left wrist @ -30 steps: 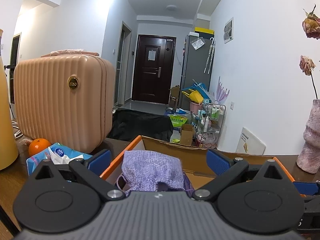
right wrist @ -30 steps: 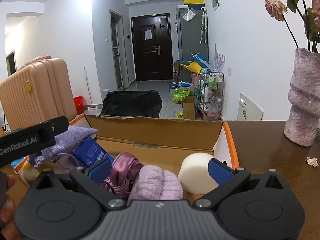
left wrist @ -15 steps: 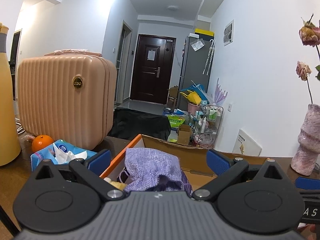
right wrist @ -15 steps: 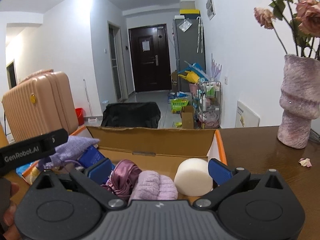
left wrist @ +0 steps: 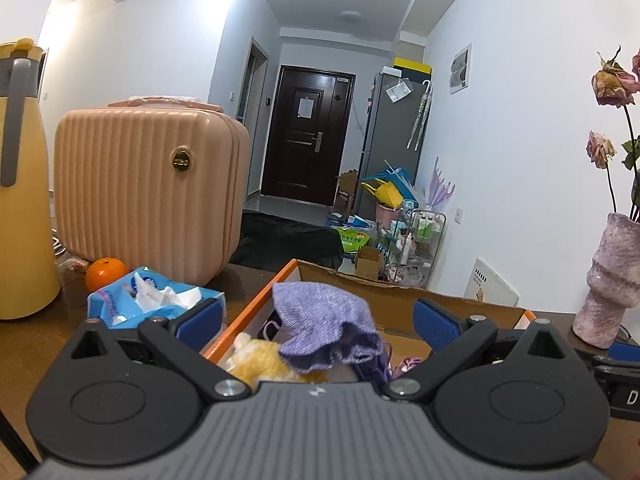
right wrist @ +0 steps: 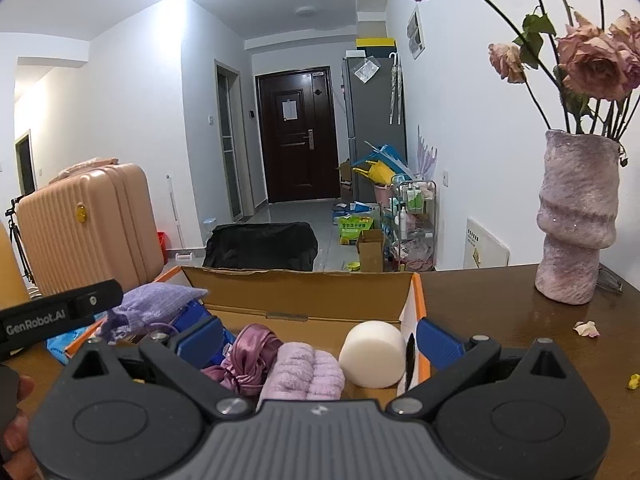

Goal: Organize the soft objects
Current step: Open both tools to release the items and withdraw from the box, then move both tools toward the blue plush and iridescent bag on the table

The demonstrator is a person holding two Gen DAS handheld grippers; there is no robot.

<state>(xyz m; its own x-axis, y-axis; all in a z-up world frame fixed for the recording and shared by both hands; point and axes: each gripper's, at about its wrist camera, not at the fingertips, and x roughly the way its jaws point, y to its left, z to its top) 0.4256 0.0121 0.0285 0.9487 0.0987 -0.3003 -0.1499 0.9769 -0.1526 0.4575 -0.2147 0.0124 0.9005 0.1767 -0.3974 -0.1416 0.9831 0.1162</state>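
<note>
An open cardboard box with orange edges holds the soft things. A purple knitted pouch lies propped in its left end over a yellow plush. My left gripper stands open just above and behind them, its blue pads apart and touching nothing. In the right wrist view the pouch, a mauve satin scrunchie, a pink fluffy cloth and a white foam cylinder lie in the box. My right gripper is open over the box's near side, holding nothing.
A blue tissue pack, an orange, a pink suitcase and a yellow jug stand left of the box. A mauve vase with roses stands at the right, with petals on the brown table.
Both grippers have drawn back from the box and stayed open. The yellow plush has come into the left view under the pouch. The right view has shifted toward the vase.
</note>
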